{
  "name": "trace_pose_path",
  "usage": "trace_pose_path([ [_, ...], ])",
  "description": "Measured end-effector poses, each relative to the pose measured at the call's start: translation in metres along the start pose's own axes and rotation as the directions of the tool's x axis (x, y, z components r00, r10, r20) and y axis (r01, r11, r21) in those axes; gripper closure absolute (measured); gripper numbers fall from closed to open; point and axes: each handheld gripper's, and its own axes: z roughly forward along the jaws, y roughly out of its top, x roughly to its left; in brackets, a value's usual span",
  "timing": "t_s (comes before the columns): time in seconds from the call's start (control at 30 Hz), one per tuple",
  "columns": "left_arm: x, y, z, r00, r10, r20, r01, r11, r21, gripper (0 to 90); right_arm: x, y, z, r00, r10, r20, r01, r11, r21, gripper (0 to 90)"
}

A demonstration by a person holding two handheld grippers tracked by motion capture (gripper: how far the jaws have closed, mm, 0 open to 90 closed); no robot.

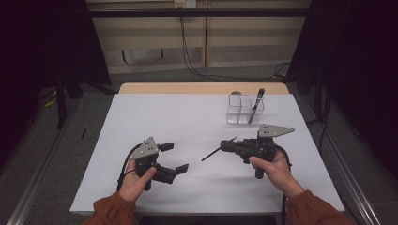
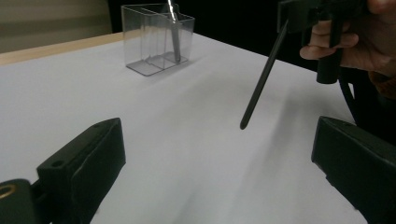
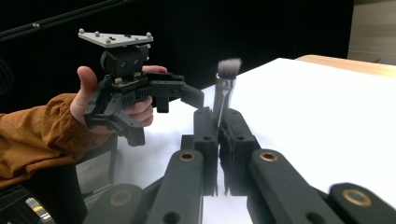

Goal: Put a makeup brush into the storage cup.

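At the lower left of the high view, the left gripper point(image 1: 172, 157) hovers over the white table top point(image 1: 155, 117) with its jaws spread wide and nothing between them. Right of centre, the right gripper point(image 1: 224, 146) is clamped shut on a slim black-handled makeup brush point(image 1: 217, 150), its handle slanting down-left above bare table and its grey bristle tip point(image 3: 229, 66) rising past the jaws in the right gripper view. Farther up and right stands a clear plastic two-compartment holder point(image 1: 239, 109), well apart, with another dark brush point(image 1: 256, 105) leaning in its right compartment.
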Motion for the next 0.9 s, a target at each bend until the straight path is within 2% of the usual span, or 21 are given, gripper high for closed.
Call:
trace_pose_path([
  [0.2, 0.001, -0.001, -0.013, 0.9989, 0.012, -0.046, -0.013, 0.9998, -0.018, 2.9, -0.002, 0.001, -0.006, 0.9998, 0.002, 0.018, -0.002, 1.0, -0.002, 86.3],
  [0.27, 0.004, 0.0, -0.019, 0.9958, -0.001, -0.091, 0.0, 0.9998, -0.019, 3.6, -0.002, 0.001, -0.008, 0.9997, 0.006, 0.023, -0.006, 1.0, -0.001, 86.3],
  [0.3, 0.005, -0.001, -0.022, 0.9931, -0.009, -0.117, 0.005, 0.9993, -0.037, 3.4, -0.002, 0.001, -0.009, 0.9996, 0.004, 0.026, -0.004, 1.0, -0.001, 86.3],
  [0.4, 0.008, -0.003, -0.032, 0.9891, 0.002, -0.147, -0.009, 0.999, -0.044, 3.3, -0.001, 0.001, -0.012, 0.9995, 0.004, 0.032, -0.003, 1.0, -0.004, 86.3],
  [0.73, 0.013, -0.013, -0.056, 0.9815, -0.007, -0.191, -0.007, 0.9975, -0.07, 2.8, -0.006, 0.001, -0.025, 0.9976, 0.001, 0.069, 0.0, 1.0, -0.008, 86.2],
  [0.9, 0.012, -0.017, -0.063, 0.9802, 0.011, -0.198, -0.026, 0.997, -0.073, 2.8, -0.008, 0.002, -0.029, 0.9965, 0.005, 0.083, -0.004, 1.0, -0.005, 86.2],
])
